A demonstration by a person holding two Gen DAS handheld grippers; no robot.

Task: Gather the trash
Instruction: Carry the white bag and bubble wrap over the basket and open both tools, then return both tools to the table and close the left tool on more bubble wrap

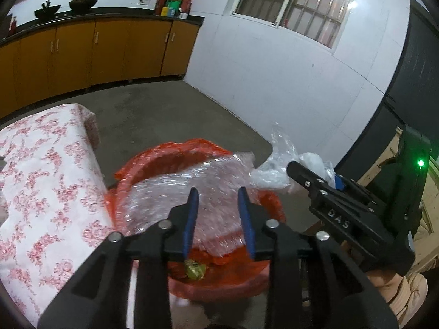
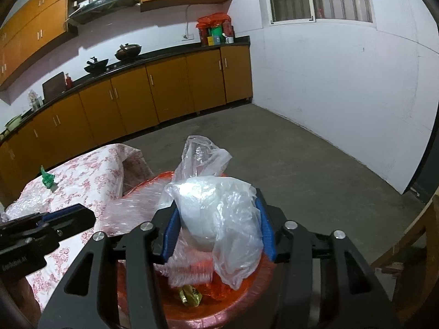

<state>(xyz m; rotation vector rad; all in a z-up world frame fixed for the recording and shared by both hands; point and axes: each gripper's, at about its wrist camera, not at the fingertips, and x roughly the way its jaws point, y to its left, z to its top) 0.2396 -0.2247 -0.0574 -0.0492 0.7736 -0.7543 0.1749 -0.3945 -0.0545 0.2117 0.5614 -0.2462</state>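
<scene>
A bin lined with a red bag (image 1: 175, 159) (image 2: 247, 296) stands on the floor beside the table. Clear bubble wrap (image 1: 192, 189) (image 2: 137, 211) lies across its mouth, and a gold wrapper (image 1: 195, 269) (image 2: 190, 296) lies inside. My left gripper (image 1: 219, 194) is open and empty just above the bubble wrap. My right gripper (image 2: 218, 211) is shut on a crumpled clear plastic bag (image 2: 216, 205) and holds it over the bin; it also shows in the left wrist view (image 1: 277, 164). The left gripper's finger (image 2: 68, 213) shows at the left of the right wrist view.
A table with a pink floral cloth (image 1: 41, 181) (image 2: 90, 175) stands left of the bin, with a green wrapper (image 2: 47, 178) and more bubble wrap (image 2: 24, 208) on it. Orange cabinets (image 2: 164, 93) line the far wall. A wooden chair (image 2: 411, 241) is at the right.
</scene>
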